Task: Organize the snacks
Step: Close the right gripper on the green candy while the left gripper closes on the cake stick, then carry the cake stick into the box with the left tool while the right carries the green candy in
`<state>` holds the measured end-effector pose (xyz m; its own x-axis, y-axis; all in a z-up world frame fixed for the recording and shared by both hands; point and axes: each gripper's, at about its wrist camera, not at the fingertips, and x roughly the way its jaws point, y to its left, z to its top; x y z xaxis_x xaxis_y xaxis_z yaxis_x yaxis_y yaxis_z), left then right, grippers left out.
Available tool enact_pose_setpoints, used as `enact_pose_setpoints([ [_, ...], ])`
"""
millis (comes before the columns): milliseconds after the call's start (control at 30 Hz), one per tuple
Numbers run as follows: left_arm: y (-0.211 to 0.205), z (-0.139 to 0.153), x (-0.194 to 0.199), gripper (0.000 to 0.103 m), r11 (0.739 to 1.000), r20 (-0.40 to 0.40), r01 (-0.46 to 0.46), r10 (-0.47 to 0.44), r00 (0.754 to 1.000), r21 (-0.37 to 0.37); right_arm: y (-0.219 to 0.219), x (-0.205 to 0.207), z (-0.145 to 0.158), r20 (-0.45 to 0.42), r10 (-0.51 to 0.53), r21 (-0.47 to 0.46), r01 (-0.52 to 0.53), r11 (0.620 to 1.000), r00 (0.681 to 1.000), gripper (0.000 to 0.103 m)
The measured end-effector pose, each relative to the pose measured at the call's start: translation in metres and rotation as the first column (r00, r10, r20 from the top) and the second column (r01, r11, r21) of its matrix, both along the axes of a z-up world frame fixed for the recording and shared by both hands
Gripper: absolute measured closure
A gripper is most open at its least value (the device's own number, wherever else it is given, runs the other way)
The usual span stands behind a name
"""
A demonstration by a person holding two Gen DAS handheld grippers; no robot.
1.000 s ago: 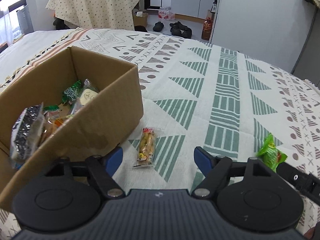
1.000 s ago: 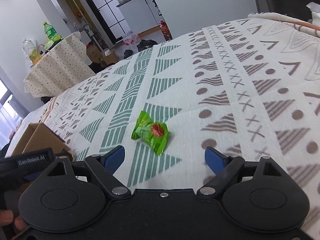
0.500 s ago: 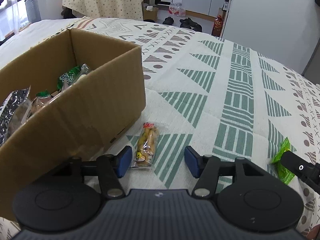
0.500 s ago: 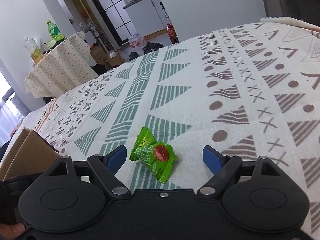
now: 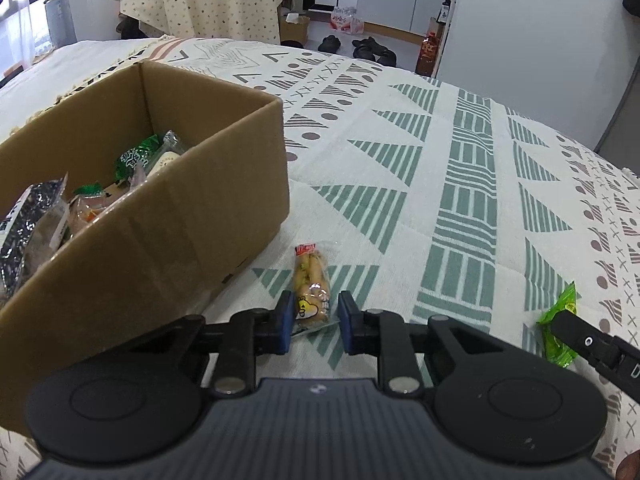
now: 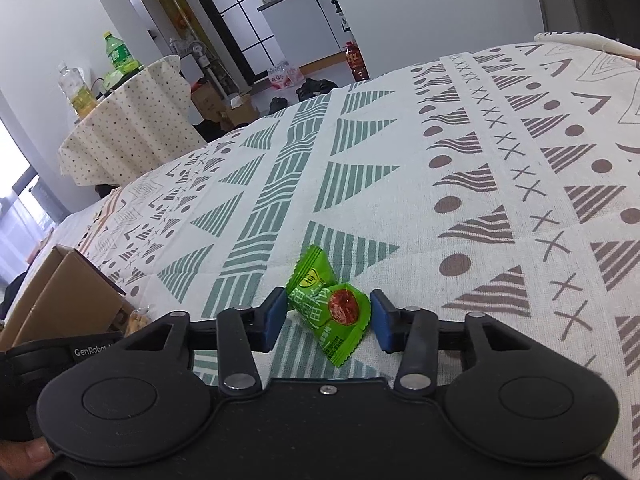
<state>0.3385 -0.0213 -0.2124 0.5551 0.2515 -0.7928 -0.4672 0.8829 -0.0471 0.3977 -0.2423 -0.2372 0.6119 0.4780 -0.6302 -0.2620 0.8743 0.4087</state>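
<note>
My left claw (image 5: 312,322) has just been closing and its blue pads now sit on both sides of the clear packet of yellow-brown snack sticks (image 5: 311,286), which lies on the patterned cloth of the tabletop (image 5: 460,200) just beside the open brown cardboard box (image 5: 168,240). My right claw (image 6: 329,320) has also been closing and is clamped on the green crinkly wrapped candy with a red picture (image 6: 330,304). I judge that both need a firm hold on the body, not on the thin seams, before lifting. The box already holds several wrapped snacks (image 5: 60,200), green, silver-black and orange
</note>
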Motion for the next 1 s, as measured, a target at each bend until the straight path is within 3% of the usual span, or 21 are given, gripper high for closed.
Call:
enact_pose_setpoints([
  [367,-0.012,0.026,-0.017,0.086,0.997,0.052,0.079,-0.078,0.996,-0.019,-0.013,-0.025,0.012,-0.003,-0.049,-0.041,0.049,0.998,0.999,0.074],
  [1000,-0.004,0.078,-0.059,0.087,0.987,0.198,0.14,-0.122,0.973,-0.08,-0.01,-0.081,0.066,0.035,-0.105,-0.011,0.106,0.994,0.994,0.075],
])
